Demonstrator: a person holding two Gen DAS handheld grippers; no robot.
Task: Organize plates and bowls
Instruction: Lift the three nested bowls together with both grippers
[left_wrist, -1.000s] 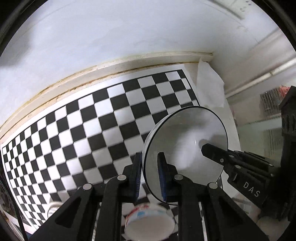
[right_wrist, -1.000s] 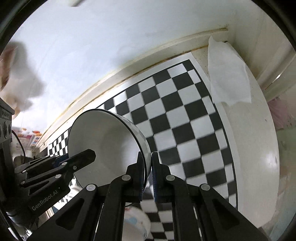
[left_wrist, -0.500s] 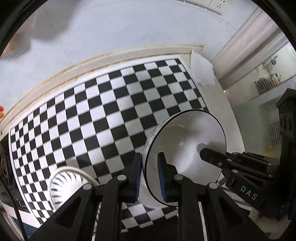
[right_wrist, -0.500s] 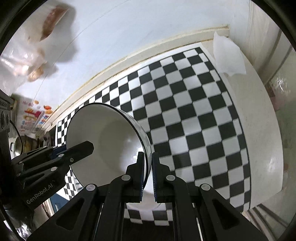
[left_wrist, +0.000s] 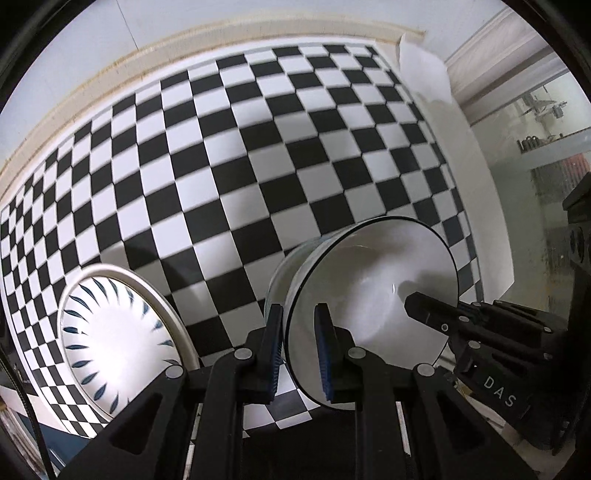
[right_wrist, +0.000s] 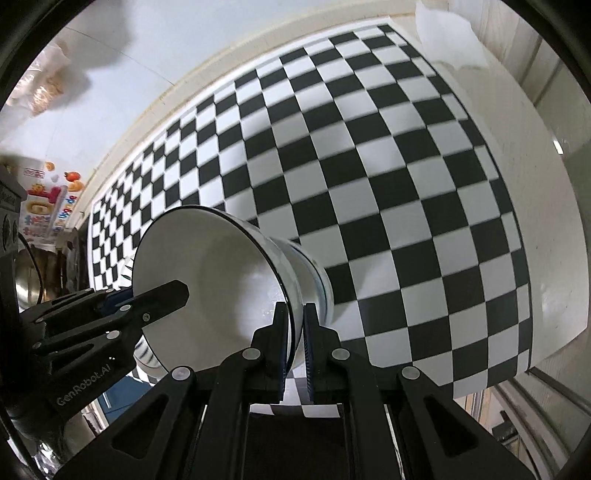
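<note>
A white bowl with a thin black rim (left_wrist: 373, 295) (right_wrist: 221, 280) is held tilted above the checkered table by both grippers. My left gripper (left_wrist: 298, 350) is shut on its rim on one side. My right gripper (right_wrist: 295, 343) is shut on the opposite rim. Each gripper shows in the other's view: the right one (left_wrist: 480, 339), the left one (right_wrist: 110, 314). A white plate with blue leaf marks (left_wrist: 110, 339) lies on the table to the left of the bowl.
The black and white checkered cloth (left_wrist: 258, 166) covers the table up to a cream wall ledge (left_wrist: 110, 74). A white paper sheet (left_wrist: 424, 70) lies at the far right corner. Colourful packaging and a metal pot (right_wrist: 33, 266) stand at the left.
Both grippers have lifted the bowl higher and pulled back. More of the table shows, and the leaf-marked plate has come fully into the left wrist view.
</note>
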